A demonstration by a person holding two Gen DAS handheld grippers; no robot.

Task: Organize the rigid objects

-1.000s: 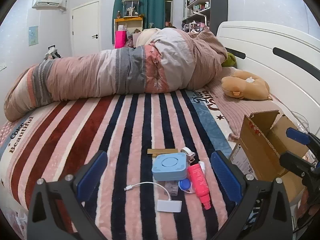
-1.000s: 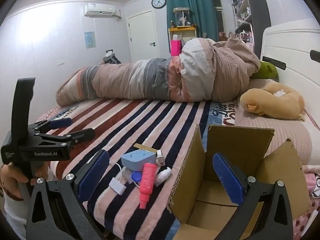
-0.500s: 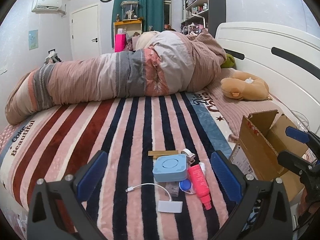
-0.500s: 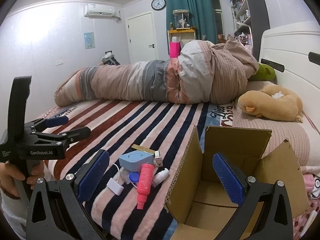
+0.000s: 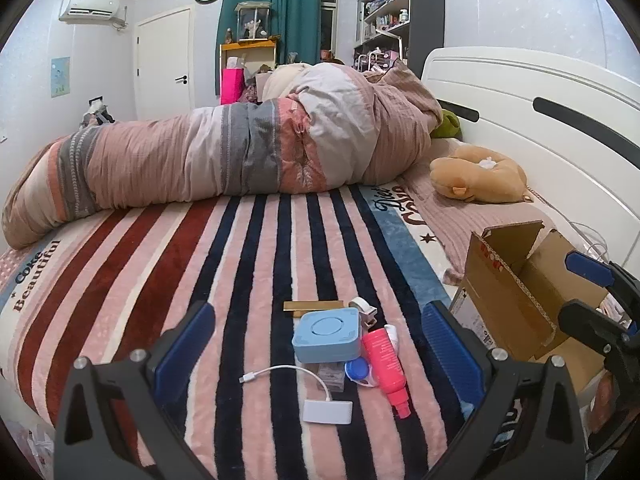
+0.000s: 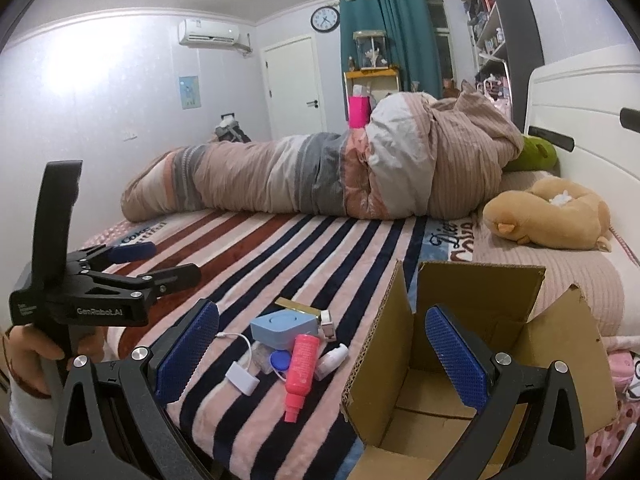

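**Both grippers poised, nothing picked yet**

While both tools hang above the near edge of the bed, neither one carries anything: the left gripper (image 5: 316,354) has its blue pads spread wide over the small pile, and the right gripper (image 6: 320,348) is equally wide, its far pad over the mouth of the cardboard box (image 6: 472,344).

The pile lies on the striped blanket (image 5: 256,248), just left of the box. Nearest the left tool is the white adapter (image 5: 328,412) with its cable, then the pink bottle (image 5: 386,360), a blue round cap (image 5: 356,368) and the light blue square case (image 5: 326,334). Beyond them sit a gold flat bar (image 5: 314,306) and a small white tape dispenser (image 5: 362,308).

I judge the pink bottle the easiest first pick: it lies clear on the box side. Close across its body, not the tapered nozzle, and lift straight up so the cap and case touching it are not dragged. The blanket is soft, so press down only lightly.

Readable writing: "GenRobot.AI" on the left tool's body in the right view, "Coke Beautiful" on the blanket's left border. Script lettering near the plush toy (image 5: 476,180) is not legible enough to give.
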